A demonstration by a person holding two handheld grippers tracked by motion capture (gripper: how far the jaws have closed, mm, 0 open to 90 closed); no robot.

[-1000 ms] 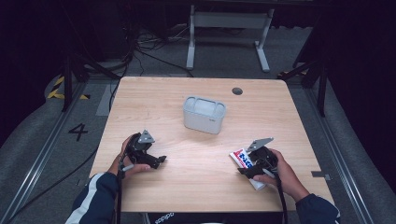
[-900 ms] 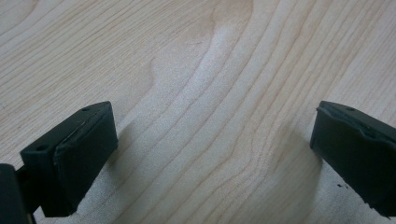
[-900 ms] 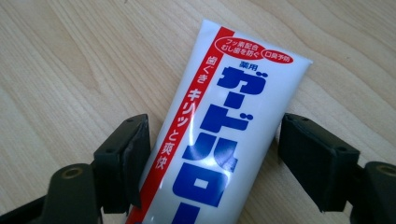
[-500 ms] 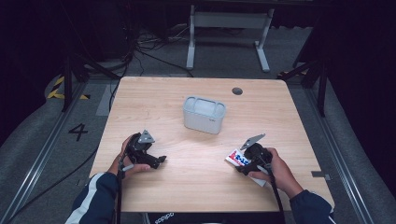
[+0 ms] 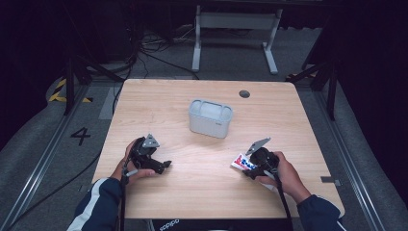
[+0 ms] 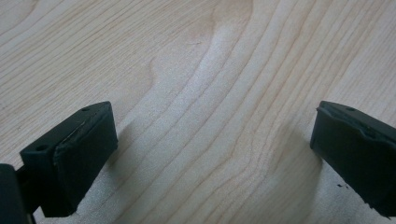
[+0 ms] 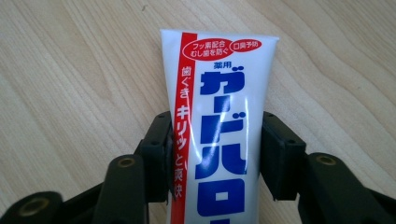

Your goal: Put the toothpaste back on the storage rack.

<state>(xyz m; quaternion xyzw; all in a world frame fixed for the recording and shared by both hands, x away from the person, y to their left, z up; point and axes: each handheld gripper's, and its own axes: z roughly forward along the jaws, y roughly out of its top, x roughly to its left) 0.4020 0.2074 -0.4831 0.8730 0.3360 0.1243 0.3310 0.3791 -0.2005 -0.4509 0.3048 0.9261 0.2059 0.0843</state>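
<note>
A white toothpaste tube [image 7: 219, 121] with red and blue print lies between the jaws of my right gripper [image 7: 215, 149], which is shut on its sides just above the wood. In the high view the right gripper [image 5: 250, 166] holds the tube [image 5: 240, 162] at the table's front right. My left gripper [image 5: 161, 166] rests at the front left, held by a hand. In the left gripper view its jaws stand wide apart over bare wood, so the left gripper [image 6: 210, 154] is open with nothing between its fingers.
A grey plastic container [image 5: 210, 117] stands in the middle of the wooden table [image 5: 192, 192]. A dark round hole [image 5: 244, 94] sits near the far edge. Cables and a metal stand [image 5: 235, 29] lie on the floor beyond the table.
My right gripper has moved left and slightly forward with the toothpaste tube in it. The left gripper has stayed in place.
</note>
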